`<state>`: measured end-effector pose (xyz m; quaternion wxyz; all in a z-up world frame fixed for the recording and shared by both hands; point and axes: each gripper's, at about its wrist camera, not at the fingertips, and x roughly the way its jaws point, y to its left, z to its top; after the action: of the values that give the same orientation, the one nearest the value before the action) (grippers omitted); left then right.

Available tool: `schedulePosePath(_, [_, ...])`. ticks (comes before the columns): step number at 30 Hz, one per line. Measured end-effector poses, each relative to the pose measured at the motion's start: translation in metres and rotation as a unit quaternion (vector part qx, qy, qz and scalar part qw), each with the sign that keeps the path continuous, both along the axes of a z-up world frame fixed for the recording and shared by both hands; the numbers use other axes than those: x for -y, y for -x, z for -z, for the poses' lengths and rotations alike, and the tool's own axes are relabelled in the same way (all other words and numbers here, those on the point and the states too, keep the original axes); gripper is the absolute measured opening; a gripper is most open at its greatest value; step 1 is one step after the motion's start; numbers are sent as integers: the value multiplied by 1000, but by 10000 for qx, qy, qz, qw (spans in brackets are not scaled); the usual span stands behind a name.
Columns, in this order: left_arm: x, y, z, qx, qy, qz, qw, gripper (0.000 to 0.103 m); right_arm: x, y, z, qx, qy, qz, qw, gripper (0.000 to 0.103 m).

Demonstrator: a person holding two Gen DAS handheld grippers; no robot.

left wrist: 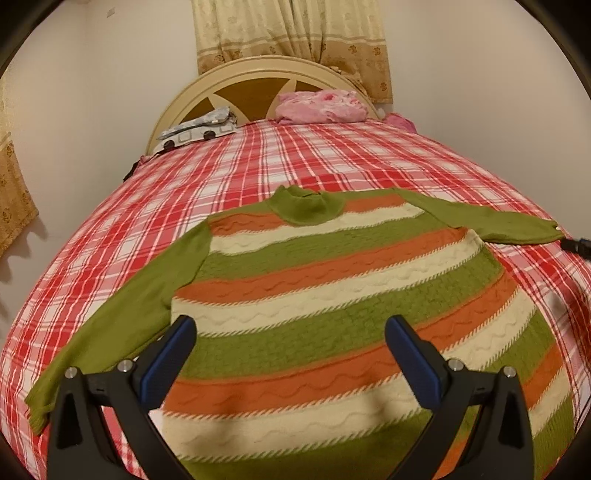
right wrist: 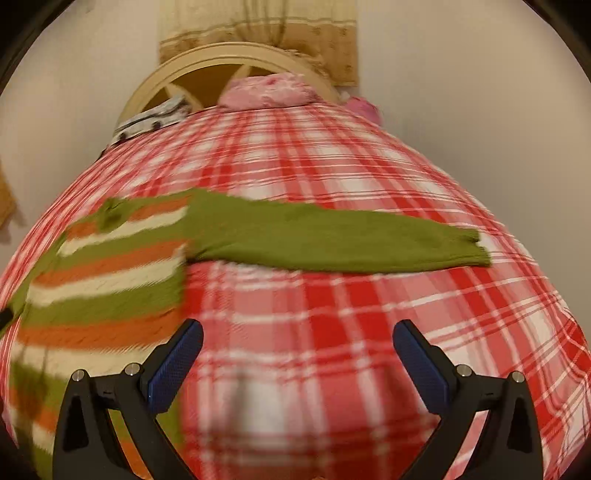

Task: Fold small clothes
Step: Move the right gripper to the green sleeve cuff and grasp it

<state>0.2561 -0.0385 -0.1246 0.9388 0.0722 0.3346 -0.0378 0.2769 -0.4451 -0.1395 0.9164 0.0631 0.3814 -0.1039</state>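
A small knitted sweater with green, orange and cream stripes lies flat, face up, on the red plaid bed, collar toward the headboard and both green sleeves spread out sideways. My left gripper hovers open above the sweater's lower body with nothing between its blue pads. In the blurred right wrist view, my right gripper stands open over bare plaid cover, to the right of the sweater's body and nearer than its outstretched right sleeve. The right gripper's dark tip shows beside that sleeve's cuff in the left wrist view.
A pink bundle of bedding and a grey-and-white patterned cloth lie at the head of the bed against a cream headboard. Beige curtains hang behind. White walls flank the bed on both sides.
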Motion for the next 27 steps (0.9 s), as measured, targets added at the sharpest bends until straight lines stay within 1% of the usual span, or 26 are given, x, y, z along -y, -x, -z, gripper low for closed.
schedulePosePath(3, [6,-11,5,-14,-123,23,9999,103,32,-13,1,-43,-8,255,9997,102])
schedulePosePath(10, [11,-35,12,-106,-133,-7,9999,103,111,-40,14,-129,-50,992,9950,102])
schedulePosePath(17, [7,-44,17,-136,-59,-91,9998,103,186,-56,30,-249,-458,1688,9843,102])
schedulePosePath(20, [1,-45,17,-159,-4,-147,9998,103,207,-60,34,-259,-675,1891,9793,102])
schedulePosePath(23, [-4,-46,17,-167,31,-211,9996,103,225,-66,44,-435,-946,2067,9729,102])
schedulePosePath(26, [-9,-44,16,-182,87,-280,9994,103,235,-71,59,-578,-1306,2108,9671,101])
schedulePosePath(27, [-11,-44,17,-191,95,-289,9994,103,233,-72,60,-537,-1239,2093,9685,101])
